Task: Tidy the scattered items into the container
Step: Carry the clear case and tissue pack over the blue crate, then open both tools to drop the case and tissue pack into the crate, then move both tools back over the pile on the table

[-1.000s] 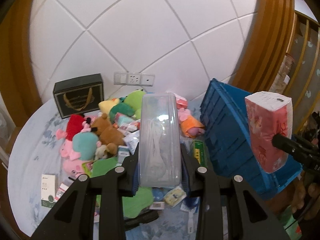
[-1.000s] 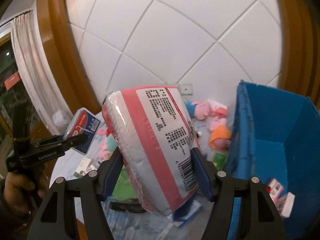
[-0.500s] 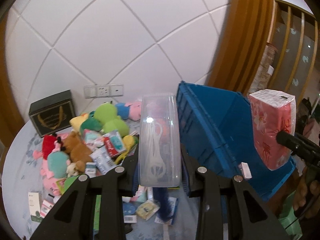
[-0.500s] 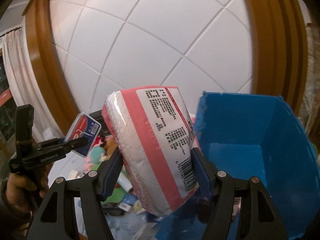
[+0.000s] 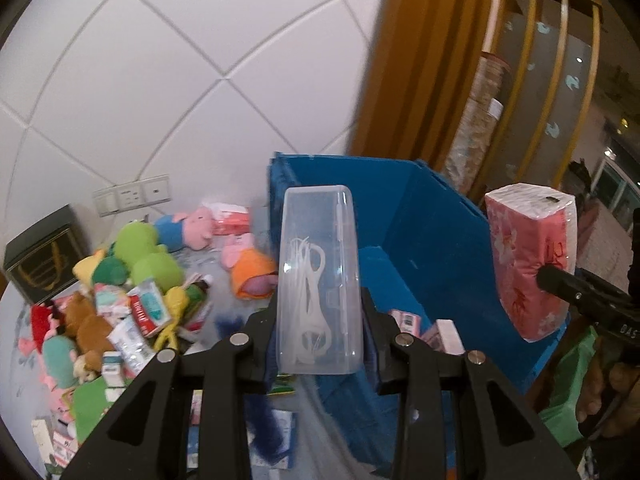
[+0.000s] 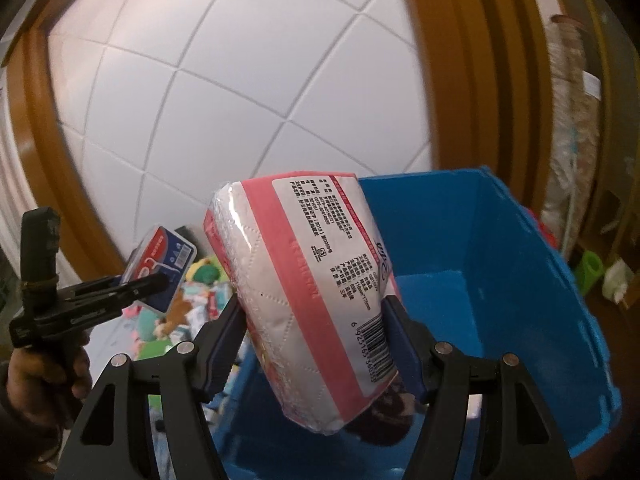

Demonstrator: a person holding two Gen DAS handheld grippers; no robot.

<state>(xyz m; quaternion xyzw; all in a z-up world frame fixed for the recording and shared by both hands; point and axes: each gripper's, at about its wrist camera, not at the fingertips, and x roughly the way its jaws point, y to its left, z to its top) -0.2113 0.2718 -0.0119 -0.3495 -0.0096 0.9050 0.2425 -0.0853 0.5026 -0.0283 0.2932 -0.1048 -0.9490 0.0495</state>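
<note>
Clear plastic case (image 5: 318,280) of white floss picks pinched in left gripper (image 5: 320,334), held over near rim of blue crate (image 5: 432,216). Pink tissue pack (image 6: 310,292) clamped in right gripper (image 6: 316,344), above crate's open interior. Small boxes (image 5: 436,326) on crate floor. Plush toys (image 5: 140,256) and packets heaped on counter (image 5: 24,312) left of the crate.

Tissue pack (image 6: 320,300): barcode starts "6 925163", rest blurred. Right hand-held gripper (image 5: 560,280) body: "DAS…", cut off.
</note>
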